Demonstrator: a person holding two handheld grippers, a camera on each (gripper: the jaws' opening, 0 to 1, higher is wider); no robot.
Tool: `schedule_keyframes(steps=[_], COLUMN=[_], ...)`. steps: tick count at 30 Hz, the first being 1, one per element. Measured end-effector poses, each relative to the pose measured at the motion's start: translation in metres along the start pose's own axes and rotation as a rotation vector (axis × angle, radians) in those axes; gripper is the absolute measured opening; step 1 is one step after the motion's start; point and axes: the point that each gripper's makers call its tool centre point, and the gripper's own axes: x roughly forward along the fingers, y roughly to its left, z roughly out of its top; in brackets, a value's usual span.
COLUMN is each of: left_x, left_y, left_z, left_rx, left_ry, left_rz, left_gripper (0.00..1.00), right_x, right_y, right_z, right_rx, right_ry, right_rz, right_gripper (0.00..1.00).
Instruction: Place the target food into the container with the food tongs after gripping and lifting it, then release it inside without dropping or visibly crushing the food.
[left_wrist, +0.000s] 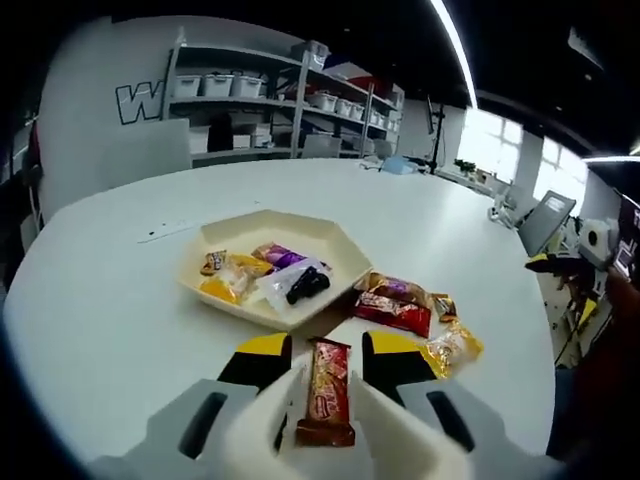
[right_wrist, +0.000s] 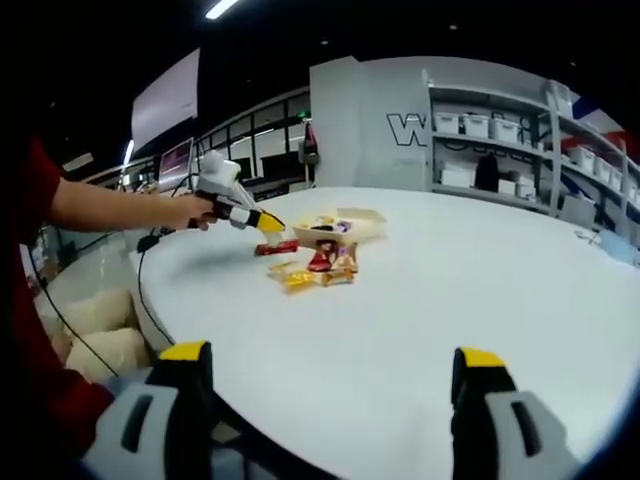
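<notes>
One white table (left_wrist: 120, 300) spans mid-frame; cream container (left_wrist: 345, 250) sits centre, wrapped snacks inside. Lower centre, left gripper (left_wrist: 322, 372) clamps a red snack bar (left_wrist: 326, 392). Right gripper (right_wrist: 335, 375), bottom of frame, gapes empty.

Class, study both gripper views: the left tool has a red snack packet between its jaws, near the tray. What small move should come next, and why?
Probably carry the red snack packet forward over the cream tray before opening. The left tool holds it between its jaws, short of the tray's near rim, with other packets lying on the table beside it. The right tool hangs open, far back.
</notes>
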Motion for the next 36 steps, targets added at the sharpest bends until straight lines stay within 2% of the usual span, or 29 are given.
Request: schedule_keyframes(steps=[7,17,31,36], left_x=[0.0034,0.0031,0.0006,0.0017], left_y=[-0.0014,-0.0006,0.0021,0.0019], left_z=[-0.0073,-0.0084,-0.0085,-0.0074], left_rx=[0.038,0.004,-0.051,-0.047], left_ry=[0.02,0.021,-0.042,-0.036], left_rz=[0.001,-0.013,0.009,0.013], left_gripper=[0.26,0.26,0.23,0.23], right_x=[-0.0009,0.0004,-0.0005,0.0014], right_y=[-0.0011,-0.0025,-0.0071,-0.0076], right_z=[0.0008,-0.0023,-0.0045,-0.0036], right_rx=[0.002,0.0,0.01,0.016], right_ry=[-0.006,0.007,0.004,-0.006], right_rz=[-0.003,-0.001,-0.007,-0.01], right_gripper=[0.99,0.99,0.99,0.99])
